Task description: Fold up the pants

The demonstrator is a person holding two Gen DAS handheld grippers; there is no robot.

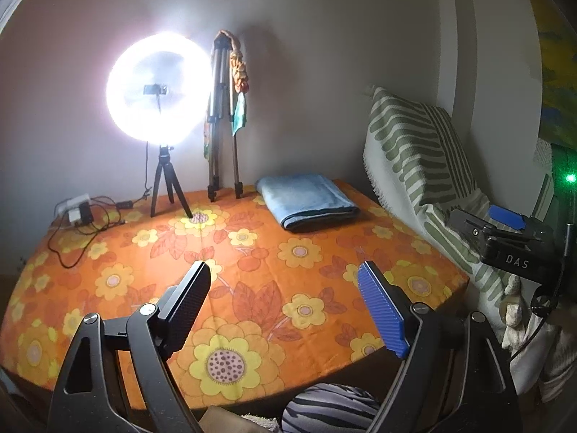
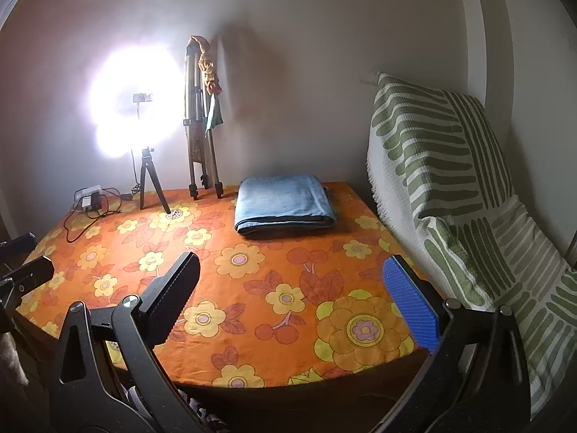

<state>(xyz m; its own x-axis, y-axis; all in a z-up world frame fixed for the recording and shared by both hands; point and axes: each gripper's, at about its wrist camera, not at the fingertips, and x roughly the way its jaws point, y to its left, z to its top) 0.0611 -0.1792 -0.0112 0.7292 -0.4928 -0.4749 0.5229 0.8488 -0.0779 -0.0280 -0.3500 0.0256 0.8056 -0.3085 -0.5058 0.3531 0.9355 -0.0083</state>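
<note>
Table [image 1: 252, 288] w/ orange flower cloth is filling the room's middle. Striped throw [image 2: 450, 166] is draping at right. Folded pants [image 2: 285, 204] are lying at the far edge, near a glowing ring light [image 1: 158, 86]. Left gripper [image 1: 285, 306] & right gripper [image 2: 292, 299] are hovering wide open, nothing between the jaws, well apart from the pants.

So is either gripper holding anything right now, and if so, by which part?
Nothing is held. The left gripper and right gripper both stand open over the flowered tablecloth; the folded pants lie untouched near the wall.
</note>
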